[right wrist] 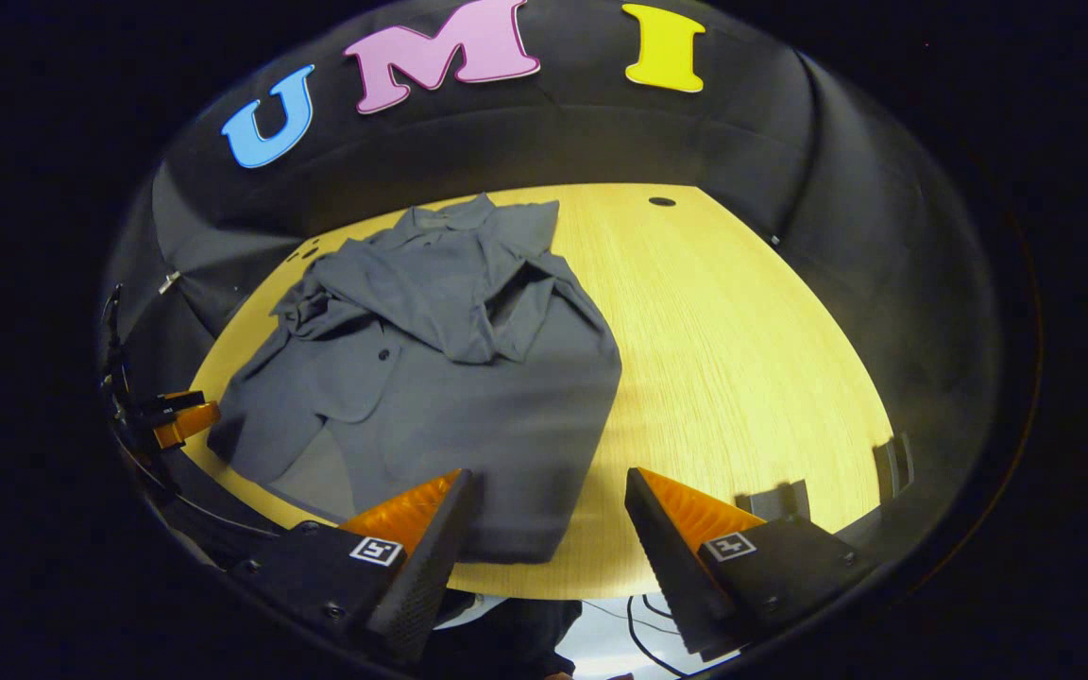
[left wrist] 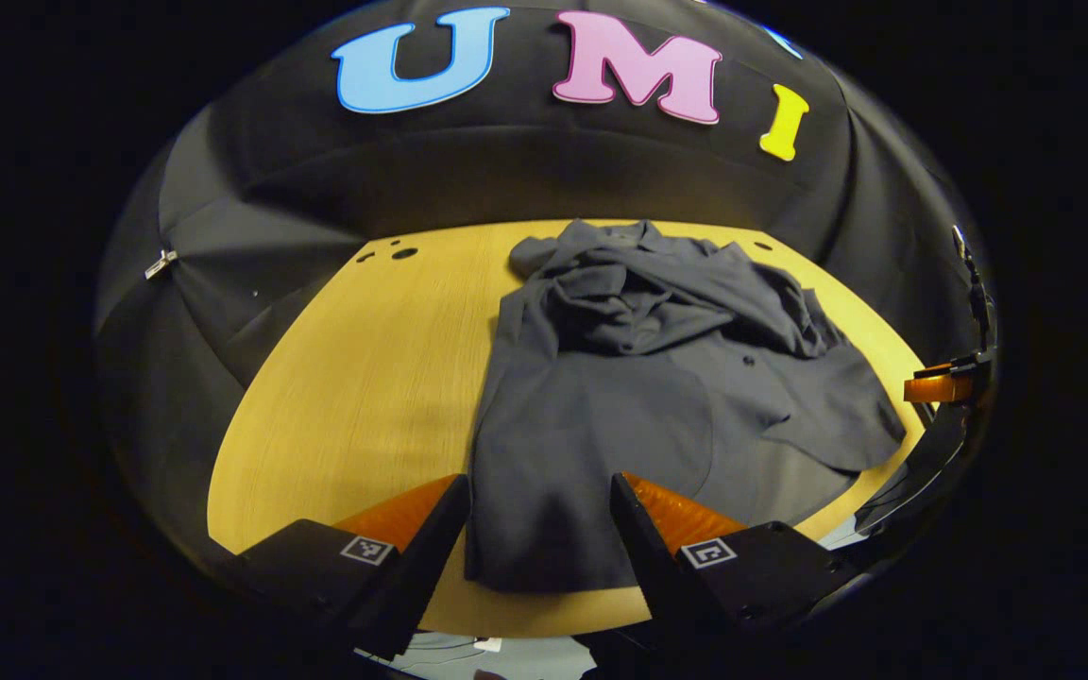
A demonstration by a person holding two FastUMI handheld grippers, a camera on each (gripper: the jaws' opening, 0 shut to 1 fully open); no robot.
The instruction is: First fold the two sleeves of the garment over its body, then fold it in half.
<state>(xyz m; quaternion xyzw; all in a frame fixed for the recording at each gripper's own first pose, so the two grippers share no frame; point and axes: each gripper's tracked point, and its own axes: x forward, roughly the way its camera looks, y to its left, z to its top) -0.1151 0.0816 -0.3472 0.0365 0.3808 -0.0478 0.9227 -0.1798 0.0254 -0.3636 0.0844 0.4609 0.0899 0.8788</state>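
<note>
Wooden table under black booth cloth carries the grey garment, lying near its front edge. Both sleeves appear bunched over the upper body, roughly rather than flat; judged: sleeve stage largely done, half-fold outstanding. Left gripper and right gripper hover above the hem, jaws spread, holding nothing.

Recording booth — black cloth wall behind bare wooden table.
</note>
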